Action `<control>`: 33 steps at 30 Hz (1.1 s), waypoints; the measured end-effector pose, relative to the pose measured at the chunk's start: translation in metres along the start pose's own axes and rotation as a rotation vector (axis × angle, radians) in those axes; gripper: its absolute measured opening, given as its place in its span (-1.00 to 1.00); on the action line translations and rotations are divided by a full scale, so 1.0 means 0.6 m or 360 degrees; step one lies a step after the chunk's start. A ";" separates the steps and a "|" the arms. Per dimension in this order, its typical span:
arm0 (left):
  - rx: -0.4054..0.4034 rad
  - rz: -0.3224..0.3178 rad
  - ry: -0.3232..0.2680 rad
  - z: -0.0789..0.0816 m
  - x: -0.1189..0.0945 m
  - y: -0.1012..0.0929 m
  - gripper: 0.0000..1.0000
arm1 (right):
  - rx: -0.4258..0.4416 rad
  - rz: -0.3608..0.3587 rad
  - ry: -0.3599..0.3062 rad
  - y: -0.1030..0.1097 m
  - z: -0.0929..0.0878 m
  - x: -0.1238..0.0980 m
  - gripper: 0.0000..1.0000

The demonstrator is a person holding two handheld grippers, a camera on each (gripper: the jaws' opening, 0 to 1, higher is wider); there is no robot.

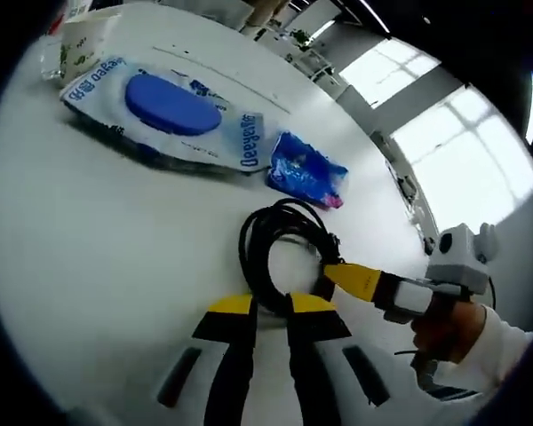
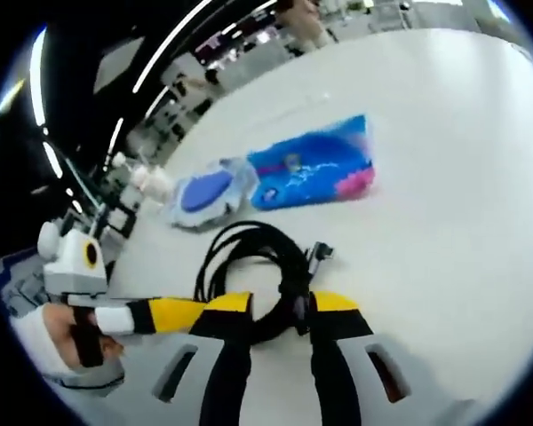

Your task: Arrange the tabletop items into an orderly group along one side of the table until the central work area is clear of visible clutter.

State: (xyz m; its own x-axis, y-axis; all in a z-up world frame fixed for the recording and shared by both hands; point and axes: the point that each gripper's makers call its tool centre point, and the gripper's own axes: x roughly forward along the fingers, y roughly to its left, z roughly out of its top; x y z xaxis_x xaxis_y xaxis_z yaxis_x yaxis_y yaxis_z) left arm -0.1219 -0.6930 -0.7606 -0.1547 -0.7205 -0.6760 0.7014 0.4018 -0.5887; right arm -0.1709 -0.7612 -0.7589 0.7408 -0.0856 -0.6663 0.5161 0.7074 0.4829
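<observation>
A black coiled cable (image 1: 280, 240) lies on the white table (image 1: 89, 240). In the left gripper view my left gripper (image 1: 271, 306) has its jaws close together, with the near side of the coil pinched between them. My right gripper (image 1: 348, 277) comes in from the right, its yellow tip touching the coil's right side. In the right gripper view the cable (image 2: 253, 244) runs down between the jaws of my right gripper (image 2: 280, 306). They stand apart, the bundle lies against the right jaw, and bare table shows in the gap. My left gripper (image 2: 173, 312) reaches in from the left.
Beyond the cable lie a small blue packet (image 1: 306, 169) and a wet-wipes pack with a blue lid (image 1: 169, 106). A pale container (image 1: 80, 35) stands at the far corner. In the right gripper view the packet (image 2: 315, 173), the wipes pack (image 2: 209, 191) and a white bottle (image 2: 151, 182) lie in a row.
</observation>
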 end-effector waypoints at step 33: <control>0.0632 0.0479 -0.0295 0.058 -0.318 0.233 1.00 | -0.0379 0.0040 -0.0093 0.023 -0.035 -0.187 0.99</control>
State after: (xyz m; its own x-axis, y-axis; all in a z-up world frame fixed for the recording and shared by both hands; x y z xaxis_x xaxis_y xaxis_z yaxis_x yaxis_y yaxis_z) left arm 0.0299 -0.5194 -0.6984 0.1941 -0.7086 -0.6784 0.9109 0.3868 -0.1433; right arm -0.2561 -0.7274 -0.6894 0.7792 -0.1018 -0.6185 0.3867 0.8546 0.3466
